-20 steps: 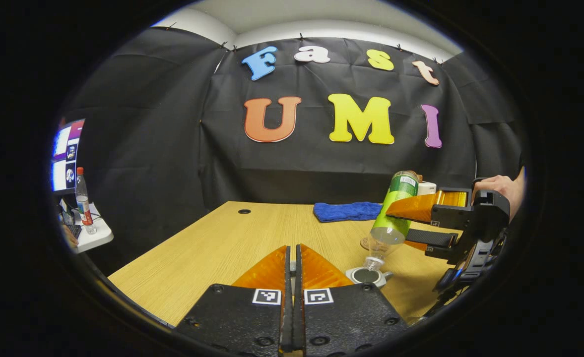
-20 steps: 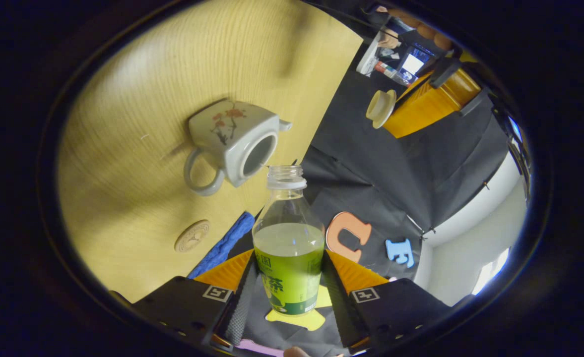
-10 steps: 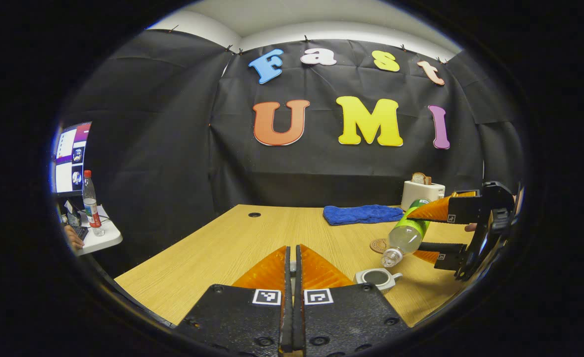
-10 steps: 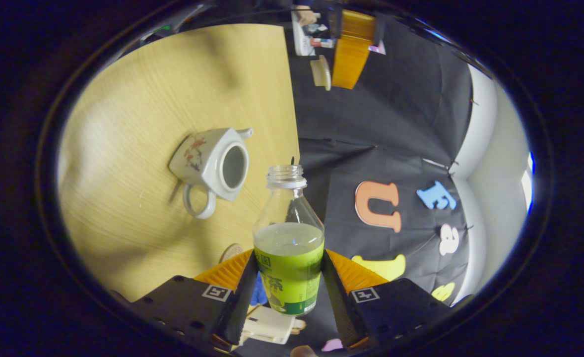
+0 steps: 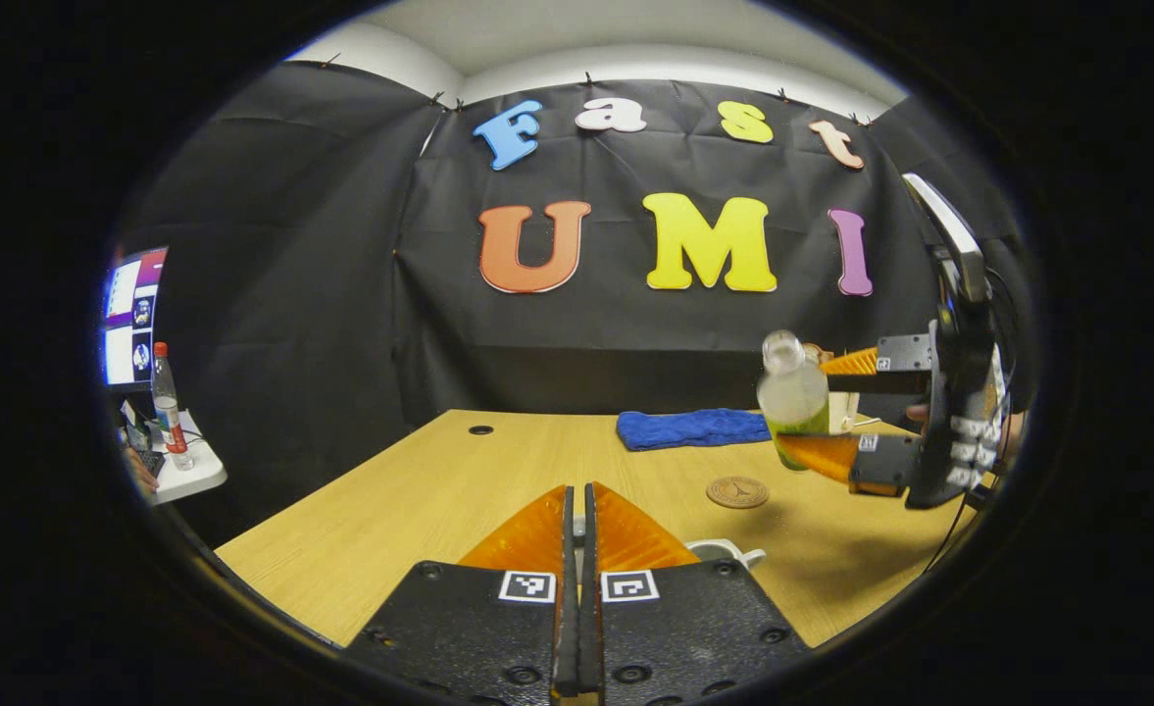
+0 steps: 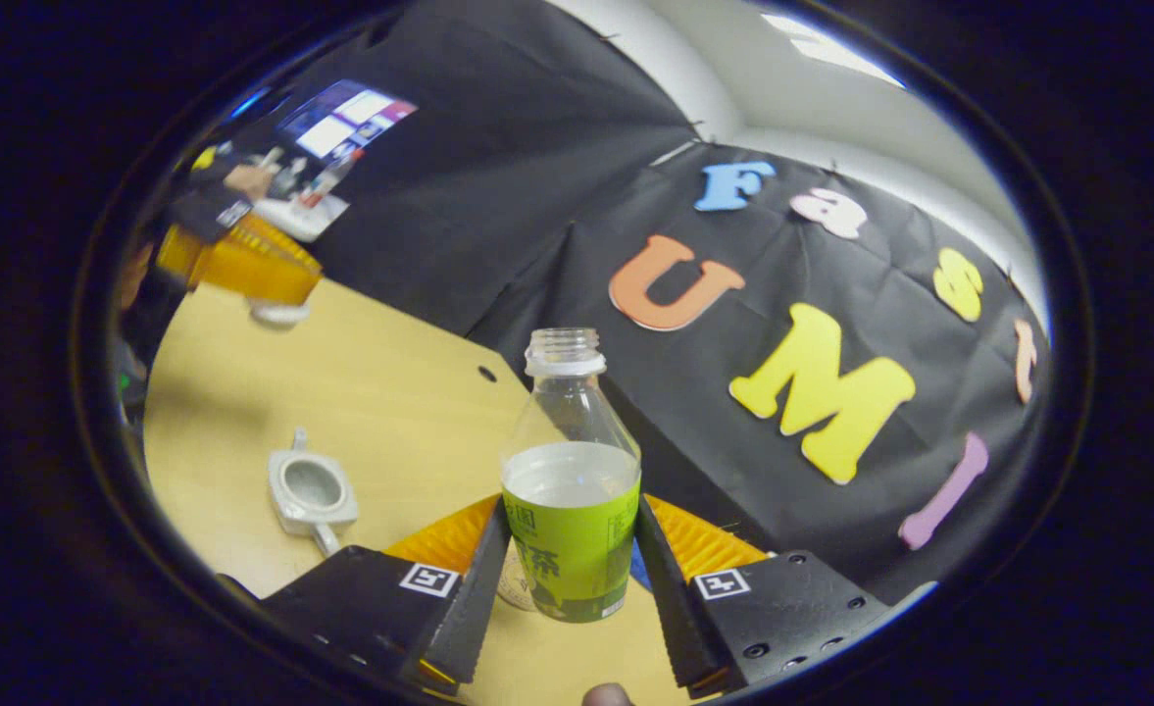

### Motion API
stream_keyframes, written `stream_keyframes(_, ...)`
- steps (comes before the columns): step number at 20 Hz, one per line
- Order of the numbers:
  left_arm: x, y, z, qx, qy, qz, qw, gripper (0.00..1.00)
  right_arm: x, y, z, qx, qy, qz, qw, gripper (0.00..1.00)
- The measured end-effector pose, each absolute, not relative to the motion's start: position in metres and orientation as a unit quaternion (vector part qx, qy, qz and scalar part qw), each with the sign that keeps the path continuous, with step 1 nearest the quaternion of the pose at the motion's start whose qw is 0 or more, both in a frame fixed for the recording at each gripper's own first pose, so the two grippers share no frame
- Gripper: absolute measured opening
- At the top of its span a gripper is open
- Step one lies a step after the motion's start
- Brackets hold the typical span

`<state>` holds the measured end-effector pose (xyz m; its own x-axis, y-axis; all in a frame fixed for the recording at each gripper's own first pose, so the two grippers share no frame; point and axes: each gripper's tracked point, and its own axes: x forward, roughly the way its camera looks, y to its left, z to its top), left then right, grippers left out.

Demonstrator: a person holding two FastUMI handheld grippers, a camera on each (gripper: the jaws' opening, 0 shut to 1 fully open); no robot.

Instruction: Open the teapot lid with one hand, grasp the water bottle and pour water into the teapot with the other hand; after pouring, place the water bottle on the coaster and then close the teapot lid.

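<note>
Pouring looks finished; my right gripper (image 6: pixel 569 549) clamps the water bottle (image 6: pixel 570 490) upright, next down onto the coaster (image 5: pixel 737 491); left gripper (image 5: pixel 577 534) is closed on the lid (image 6: pixel 278 314).

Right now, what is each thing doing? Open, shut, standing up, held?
water bottle: upright, uncapped, part full, held in the air.
teapot: on the table, lid off.
teapot lid: held up.
coaster: bare.
right gripper: clamping the bottle.
left gripper: fingers together.
</note>
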<state>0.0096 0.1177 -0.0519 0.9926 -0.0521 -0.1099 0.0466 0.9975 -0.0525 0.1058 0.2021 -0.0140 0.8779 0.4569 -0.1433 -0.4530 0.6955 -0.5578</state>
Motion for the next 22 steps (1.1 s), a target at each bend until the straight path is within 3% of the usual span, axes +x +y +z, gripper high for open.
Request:
stream_keyframes(4,0.01,0.109,-0.05,-0.019,0.054,-0.032,0.998,0.03,0.138,0.187,0.011,-0.135,0.023,0.237,0.962,0.72)
stream_keyframes(8,0.01,0.107,-0.048,-0.016,0.053,-0.033,0.998,0.03,0.161,0.18,-0.001,-0.02,0.048,0.23,0.972,0.72)
stream_keyframes(17,0.012,0.103,-0.053,-0.009,0.059,-0.036,0.998,0.03,0.207,0.187,-0.078,0.002,0.129,0.211,0.969,0.72)
stream_keyframes(22,0.015,0.103,-0.061,-0.007,0.07,-0.036,0.997,0.03,0.212,0.189,-0.086,-0.006,0.127,0.208,0.97,0.72)
